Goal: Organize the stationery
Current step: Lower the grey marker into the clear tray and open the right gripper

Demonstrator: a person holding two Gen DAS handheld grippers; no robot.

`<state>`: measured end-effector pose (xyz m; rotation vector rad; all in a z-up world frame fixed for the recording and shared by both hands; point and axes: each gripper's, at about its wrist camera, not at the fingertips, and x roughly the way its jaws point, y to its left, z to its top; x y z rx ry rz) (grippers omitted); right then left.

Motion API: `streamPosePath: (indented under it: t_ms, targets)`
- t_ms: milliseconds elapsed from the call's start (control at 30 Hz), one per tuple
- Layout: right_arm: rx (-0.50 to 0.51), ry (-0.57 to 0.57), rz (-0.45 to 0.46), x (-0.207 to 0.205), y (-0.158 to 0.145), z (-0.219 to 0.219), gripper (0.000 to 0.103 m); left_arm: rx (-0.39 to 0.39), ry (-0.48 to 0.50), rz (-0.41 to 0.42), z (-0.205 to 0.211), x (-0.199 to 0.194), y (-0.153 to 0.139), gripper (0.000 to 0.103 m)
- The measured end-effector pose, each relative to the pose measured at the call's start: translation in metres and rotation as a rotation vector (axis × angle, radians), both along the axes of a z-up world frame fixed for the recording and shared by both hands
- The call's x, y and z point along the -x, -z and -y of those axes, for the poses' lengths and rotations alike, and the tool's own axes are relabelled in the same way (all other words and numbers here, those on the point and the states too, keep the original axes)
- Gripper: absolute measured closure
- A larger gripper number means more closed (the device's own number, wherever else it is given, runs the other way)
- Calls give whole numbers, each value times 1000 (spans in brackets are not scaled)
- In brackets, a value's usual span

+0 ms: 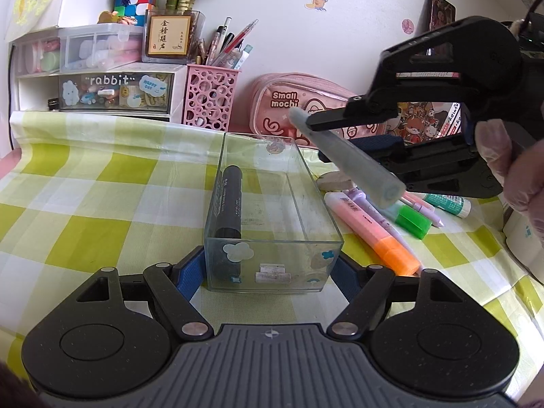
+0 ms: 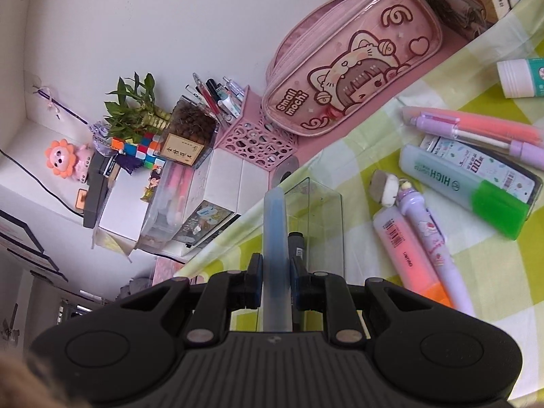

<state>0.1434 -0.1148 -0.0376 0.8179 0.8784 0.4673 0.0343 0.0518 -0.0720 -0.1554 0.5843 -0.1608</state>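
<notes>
A clear plastic box (image 1: pixel 316 217) stands on the green checked cloth with a black marker (image 1: pixel 227 204) lying inside along its left wall. My left gripper (image 1: pixel 272 272) is shut on the box's near end, one finger on each side. My right gripper (image 2: pixel 276 284) is shut on a pale blue marker (image 2: pixel 274 238), which it holds tilted in the air above the box's right far corner (image 1: pixel 343 159). The box (image 2: pixel 326 210) and black marker (image 2: pixel 296 239) show just beyond it in the right wrist view.
Right of the box lie an orange highlighter (image 1: pixel 374 231), a green highlighter (image 2: pixel 465 183), a purple pen (image 2: pixel 431 238), an eraser (image 1: pixel 335 180) and a glue stick (image 2: pixel 520 76). A pink pencil case (image 2: pixel 353 61), pink pen holder (image 1: pixel 210 98) and drawer units (image 1: pixel 102 78) line the wall.
</notes>
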Motion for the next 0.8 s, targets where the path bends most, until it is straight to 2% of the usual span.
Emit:
streamPosePath:
  t_ms: [200, 400, 567, 800]
  targets:
    - [-25, 30, -91, -14, 13, -13, 85, 1, 0, 0, 1, 0, 0, 28]
    - [-47, 38, -144, -18, 23, -19, 85, 1, 0, 0, 1, 0, 0, 28]
    - [-65, 29, -169, -20, 27, -23, 84, 1, 0, 0, 1, 0, 0, 27]
    - [-53, 27, -142, -16, 24, -19, 83, 0, 2, -1, 3, -1, 1, 26]
